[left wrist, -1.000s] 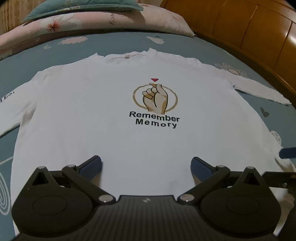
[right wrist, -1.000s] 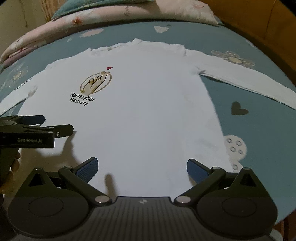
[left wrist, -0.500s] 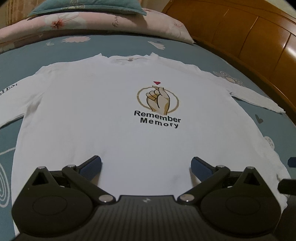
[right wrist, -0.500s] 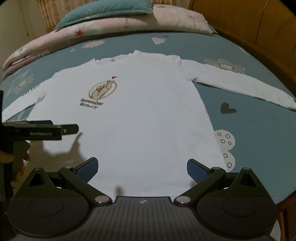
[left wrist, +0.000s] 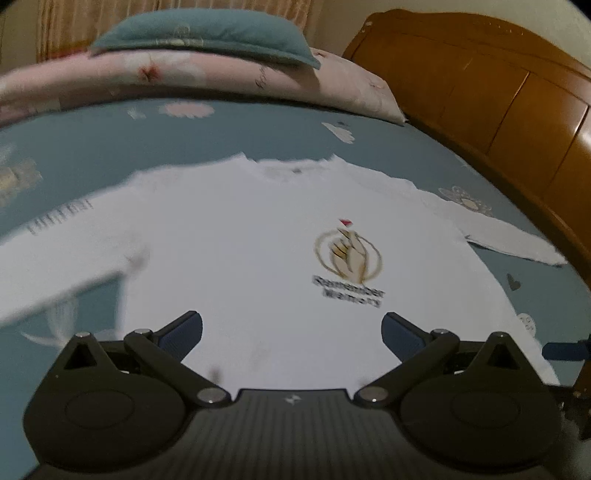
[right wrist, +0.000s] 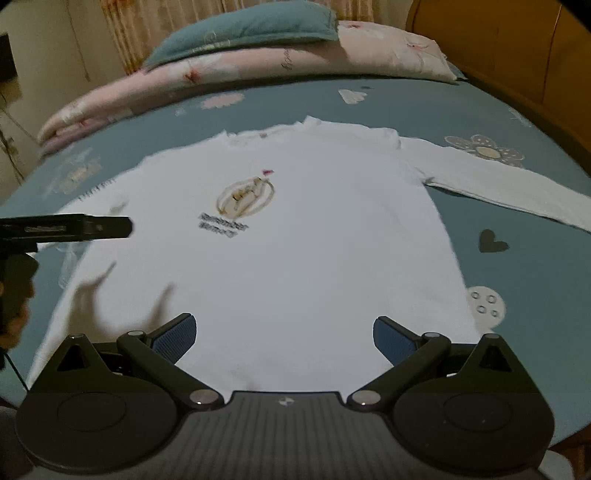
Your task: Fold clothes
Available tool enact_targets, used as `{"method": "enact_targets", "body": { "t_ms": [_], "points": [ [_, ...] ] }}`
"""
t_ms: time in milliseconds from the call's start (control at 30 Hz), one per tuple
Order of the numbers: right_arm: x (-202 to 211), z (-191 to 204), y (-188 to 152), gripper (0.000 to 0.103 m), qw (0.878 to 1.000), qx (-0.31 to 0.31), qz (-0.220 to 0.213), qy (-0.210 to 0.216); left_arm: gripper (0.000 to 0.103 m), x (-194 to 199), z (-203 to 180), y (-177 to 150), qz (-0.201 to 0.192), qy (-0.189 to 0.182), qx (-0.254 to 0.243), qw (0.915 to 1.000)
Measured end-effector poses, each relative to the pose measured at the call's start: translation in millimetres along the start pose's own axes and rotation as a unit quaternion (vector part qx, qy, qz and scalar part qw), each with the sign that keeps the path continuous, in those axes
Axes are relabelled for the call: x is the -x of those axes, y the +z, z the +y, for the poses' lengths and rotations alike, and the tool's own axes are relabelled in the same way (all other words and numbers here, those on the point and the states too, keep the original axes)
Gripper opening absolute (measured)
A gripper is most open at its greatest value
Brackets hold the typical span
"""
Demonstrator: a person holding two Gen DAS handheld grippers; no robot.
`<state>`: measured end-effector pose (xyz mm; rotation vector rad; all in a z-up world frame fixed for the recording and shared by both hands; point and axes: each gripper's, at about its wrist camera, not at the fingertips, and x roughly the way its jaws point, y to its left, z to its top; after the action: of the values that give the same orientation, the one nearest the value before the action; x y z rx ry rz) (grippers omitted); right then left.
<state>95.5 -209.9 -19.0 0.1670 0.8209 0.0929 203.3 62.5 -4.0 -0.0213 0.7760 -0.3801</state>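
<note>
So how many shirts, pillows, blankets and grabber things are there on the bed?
White shirt: 1
Teal pillow: 1
Pink folded quilt: 1
Grippers: 2, the left gripper and the right gripper, both open above the shirt's hem
Total: 5

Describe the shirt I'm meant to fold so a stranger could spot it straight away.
On the blue patterned bedspread, below the pink quilt and teal pillow, lies a white long-sleeved shirt, spread flat with both sleeves out. Its gold hand emblem with dark lettering marks it.
</note>
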Motion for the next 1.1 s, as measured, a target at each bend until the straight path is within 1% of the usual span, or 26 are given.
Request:
{"method": "enact_targets", "body": {
  "t_ms": [133,200,267,300,367,433,500,567,633,733,833,900,967,1033,1100],
  "points": [
    [0,-7,-2,0.103,0.999,-0.02,-0.002,0.03,0.102,39,24,31,-0.005,0.015,-0.003,0.9999],
    [-2,-9,-3,0.103,0.999,-0.029,0.0,0.042,0.102,61,39,45,-0.021,0.021,0.003,0.9995],
    [-4,-11,-4,0.103,0.998,-0.037,0.001,0.054,0.102,77,54,52,-0.046,0.028,-0.003,0.9986],
    [-5,-12,-4,0.103,0.997,-0.041,0.001,0.06,0.102,82,64,53,-0.048,0.029,-0.004,0.9984],
    [-7,-14,-4,0.103,0.996,-0.049,0.001,0.072,0.102,85,83,53,-0.034,0.037,0.005,0.9987],
    [-9,-16,-4,0.103,0.995,-0.057,0.001,0.084,0.102,86,106,46,-0.014,0.047,0.024,0.9985],
    [-9,-16,-2,0.103,0.994,-0.057,0.0,0.09,0.101,91,132,38,-0.003,0.042,0.048,0.998],
    [-9,-14,3,0.103,0.995,-0.049,-0.005,0.091,0.1,100,159,30,-0.001,0.036,0.074,0.9966],
    [-10,-14,8,0.103,0.995,-0.046,-0.008,0.089,0.09,115,187,23,-0.006,0.041,0.099,0.9942],
    [-19,-13,12,0.103,0.995,-0.053,-0.002,0.087,0.084,135,228,17,0.001,0.057,0.125,0.9905],
    [-30,-8,12,0.103,0.995,-0.054,0.007,0.086,0.084,155,263,14,0.005,0.081,0.14,0.9869],
    [-38,-3,11,0.103,0.995,-0.052,0.014,0.085,0.084,164,289,7,0.004,0.08,0.165,0.9829],
    [-45,2,11,0.103,0.995,-0.049,0.022,0.082,0.084,169,314,-8,-0.001,0.059,0.209,0.9762],
    [-50,5,10,0.103,0.995,-0.046,0.029,0.079,0.084,166,337,-33,-0.017,0.039,0.269,0.9622],
    [-55,8,9,0.103,0.996,-0.043,0.036,0.076,0.084,155,354,-60,-0.02,0.021,0.325,0.9452]
  ]
}}
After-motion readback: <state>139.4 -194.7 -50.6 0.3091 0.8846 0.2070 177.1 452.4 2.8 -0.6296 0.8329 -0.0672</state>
